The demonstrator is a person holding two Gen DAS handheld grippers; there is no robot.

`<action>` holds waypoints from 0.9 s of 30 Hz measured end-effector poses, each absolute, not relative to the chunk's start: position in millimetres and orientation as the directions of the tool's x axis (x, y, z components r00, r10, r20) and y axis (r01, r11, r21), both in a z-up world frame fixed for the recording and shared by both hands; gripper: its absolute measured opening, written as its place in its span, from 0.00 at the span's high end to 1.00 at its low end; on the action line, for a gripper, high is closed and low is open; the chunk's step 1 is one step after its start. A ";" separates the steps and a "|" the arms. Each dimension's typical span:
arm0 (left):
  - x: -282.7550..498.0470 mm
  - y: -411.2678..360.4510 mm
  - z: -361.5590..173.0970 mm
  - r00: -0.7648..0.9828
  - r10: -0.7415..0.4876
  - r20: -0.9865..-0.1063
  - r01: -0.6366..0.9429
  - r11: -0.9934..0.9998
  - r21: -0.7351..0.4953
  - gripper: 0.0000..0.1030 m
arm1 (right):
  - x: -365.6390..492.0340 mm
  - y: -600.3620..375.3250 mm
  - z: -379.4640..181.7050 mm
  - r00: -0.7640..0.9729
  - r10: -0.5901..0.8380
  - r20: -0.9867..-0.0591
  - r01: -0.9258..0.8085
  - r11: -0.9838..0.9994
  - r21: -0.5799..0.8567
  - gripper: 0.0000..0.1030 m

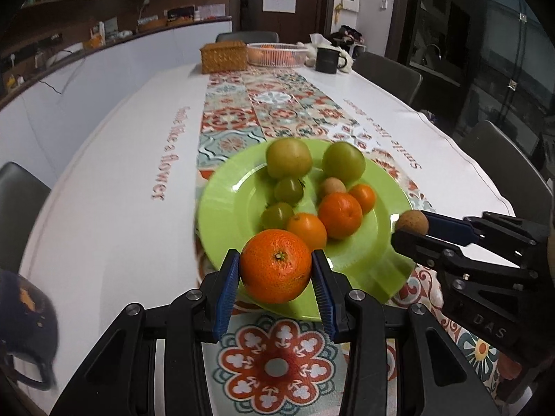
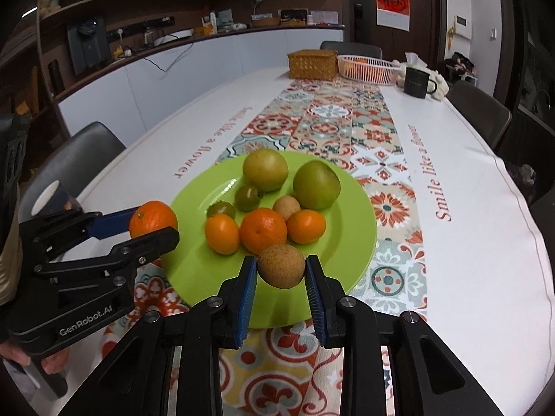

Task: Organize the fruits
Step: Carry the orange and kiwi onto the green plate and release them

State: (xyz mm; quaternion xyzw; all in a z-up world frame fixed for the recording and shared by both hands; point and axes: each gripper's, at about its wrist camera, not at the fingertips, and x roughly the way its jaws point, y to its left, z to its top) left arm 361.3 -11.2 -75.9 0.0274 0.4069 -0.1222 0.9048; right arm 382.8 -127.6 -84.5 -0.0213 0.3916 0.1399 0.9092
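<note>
1. Where the left side of the scene is inspected, the left gripper is found clamped on a large orange mandarin, its blue pads pressed against both sides of the fruit. The fruit is held at the near rim of the green plate; contact with the plate cannot be confirmed.
2. On the plate, two large green fruits are recorded at the far side, two small green tomatoes left of centre, three smaller oranges toward the near middle, and one small tan fruit among them.
3. The plate is noted resting on the patterned runner of a white table.
4. To the right, the right gripper is found closed narrowly on a small brown fruit, held at the near right edge of the plate.
5. At the far end of the table, a wicker box, a white basket and a dark mug are observed.
</note>
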 end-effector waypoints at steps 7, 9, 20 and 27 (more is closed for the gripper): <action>363.5 -19.0 -85.3 0.609 -0.241 -0.755 0.266 0.960 -0.092 0.60 | 390.3 -131.6 -97.2 0.636 0.239 -0.734 -0.270 0.960 0.079 0.71; 361.9 -21.1 -84.3 0.601 -0.263 -0.755 0.276 0.955 -0.113 0.60 | 391.2 -133.2 -98.1 0.636 0.239 -0.734 -0.268 0.960 0.080 0.71; 366.8 -36.5 -78.9 0.603 -0.275 -0.749 0.291 0.950 -0.114 0.53 | 396.8 -142.3 -97.1 0.640 0.251 -0.727 -0.274 0.958 0.089 0.69; 350.3 -28.1 -64.5 0.661 -0.223 -0.717 0.249 0.966 -0.072 0.46 | 386.3 -150.2 -87.7 0.670 0.222 -0.708 -0.246 0.967 0.071 0.61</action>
